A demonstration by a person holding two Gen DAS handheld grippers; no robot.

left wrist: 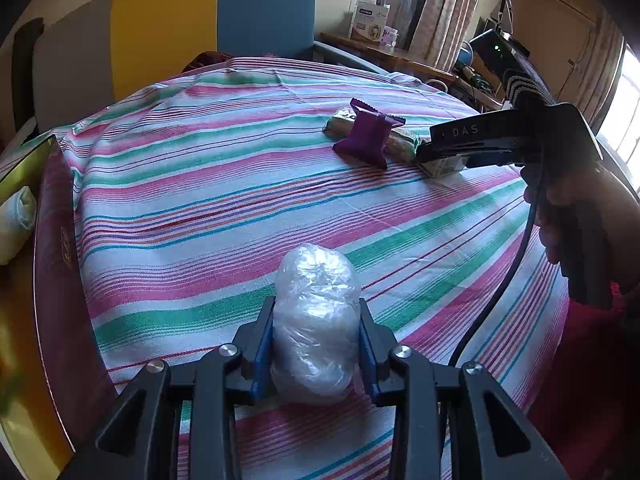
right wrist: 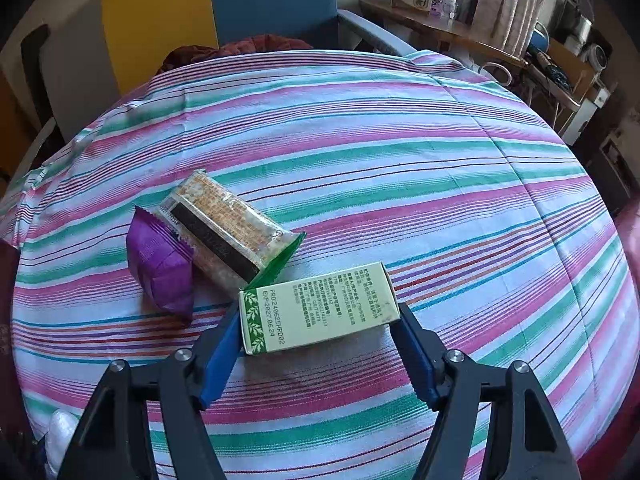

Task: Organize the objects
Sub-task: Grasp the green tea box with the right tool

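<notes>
- On the table (right wrist: 400, 128), under a cloth striped in pink, green and white, several small packaged things are lying.
- Left tongs (left wrist: 316, 344) are pinching a wad of clear crinkled plastic (left wrist: 316, 320); their blue pads are pressing against both its sides, and the wad is sitting upright near the table's close edge.
- Right tongs (right wrist: 320, 340) are bracketing a pale green carton (right wrist: 320, 308) printed with a leaf border and small text. The carton is lying flat on the cloth between the two blue pads, which are standing right at its short ends; whether they are actually pressing on it is not clear.
- Just beyond the carton, a clear-wrapped snack bar (right wrist: 228, 224) with a green end flap is lying at a slant, its flap nearly meeting the carton's corner.
- A purple wrapper (right wrist: 160, 264) is sitting against the bar's left side, touching it.
- At the table's left edge, seen from the left wrist camera, a dark red box (left wrist: 56, 240) with a gold interior is standing open. Inside it a rolled pale cloth (left wrist: 16, 220) is lying; the rest of its contents are falling outside the view.
- A person's hand (left wrist: 560, 216) is gripping the handle of the right tongs, with a red sleeve (left wrist: 580, 360) and a black cable (left wrist: 516, 264) trailing below it.
- Behind the table, a chair back in yellow and blue panels is standing.
</notes>
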